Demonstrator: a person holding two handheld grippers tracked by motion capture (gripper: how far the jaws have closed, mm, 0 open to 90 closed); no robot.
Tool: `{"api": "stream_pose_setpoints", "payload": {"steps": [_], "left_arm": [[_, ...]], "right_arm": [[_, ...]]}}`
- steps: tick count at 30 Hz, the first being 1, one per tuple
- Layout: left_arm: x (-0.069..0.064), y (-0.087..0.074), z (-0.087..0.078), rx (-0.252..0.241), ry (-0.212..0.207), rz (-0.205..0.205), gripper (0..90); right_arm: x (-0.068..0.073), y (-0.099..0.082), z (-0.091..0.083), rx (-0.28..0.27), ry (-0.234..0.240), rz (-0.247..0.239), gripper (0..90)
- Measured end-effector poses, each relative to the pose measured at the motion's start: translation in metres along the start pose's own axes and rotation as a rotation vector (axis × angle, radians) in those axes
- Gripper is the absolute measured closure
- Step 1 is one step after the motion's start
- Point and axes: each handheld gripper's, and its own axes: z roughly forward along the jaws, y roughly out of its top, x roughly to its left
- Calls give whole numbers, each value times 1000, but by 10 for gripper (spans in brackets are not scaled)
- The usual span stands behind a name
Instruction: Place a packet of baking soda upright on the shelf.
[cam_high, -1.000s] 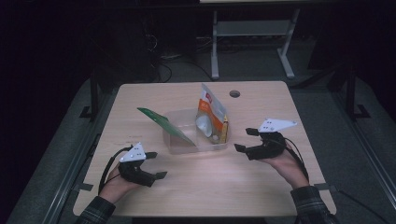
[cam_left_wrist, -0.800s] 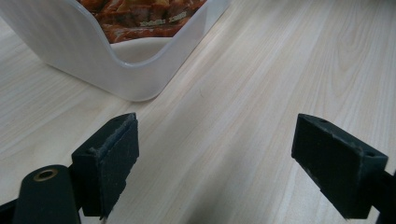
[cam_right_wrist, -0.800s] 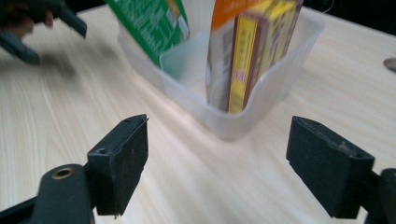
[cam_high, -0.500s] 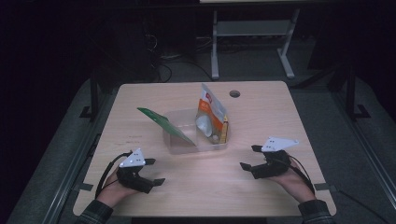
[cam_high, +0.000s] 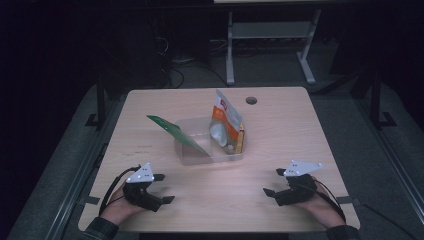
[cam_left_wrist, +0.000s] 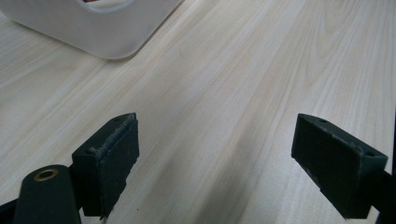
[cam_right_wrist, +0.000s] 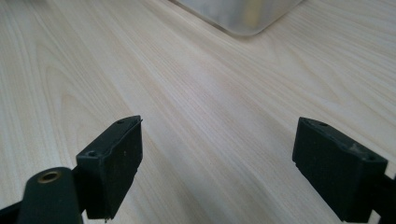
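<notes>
Nearest the person, the left gripper (cam_high: 161, 188) and the right gripper (cam_high: 274, 182) lie low over the near edge of the table (cam_high: 280, 125), each held in a hand and topped by a pale three-cornered plate. Both are matte black. In the left gripper view the two blocky pads (cam_left_wrist: 114, 154) stand wide apart with only bare wood between them; in the right gripper view the pads (cam_right_wrist: 116, 154) are likewise spread wide, having just been opening, and nothing lies between them. The tabletop is light wood with long, fine grain and rounded corners. Farther off, at the table's middle and well apart from both grippers, sits a shallow, translucent plastic tub (cam_high: 200, 156) with rounded corners. A flat green packet (cam_high: 172, 131) leans tilted over its left rim; an orange-and-white pouch (cam_high: 226, 120) stands upright in its right part. Beyond, a round hole (cam_high: 251, 100) pierces the far edge.
</notes>
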Motion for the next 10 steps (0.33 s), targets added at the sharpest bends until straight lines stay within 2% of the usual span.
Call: {"api": "stream_pose_setpoints", "payload": {"steps": [10], "left_arm": [[1, 2, 4, 8, -11, 9, 149]], "right_arm": [[0, -1, -6, -27, -17, 1, 146]]}}
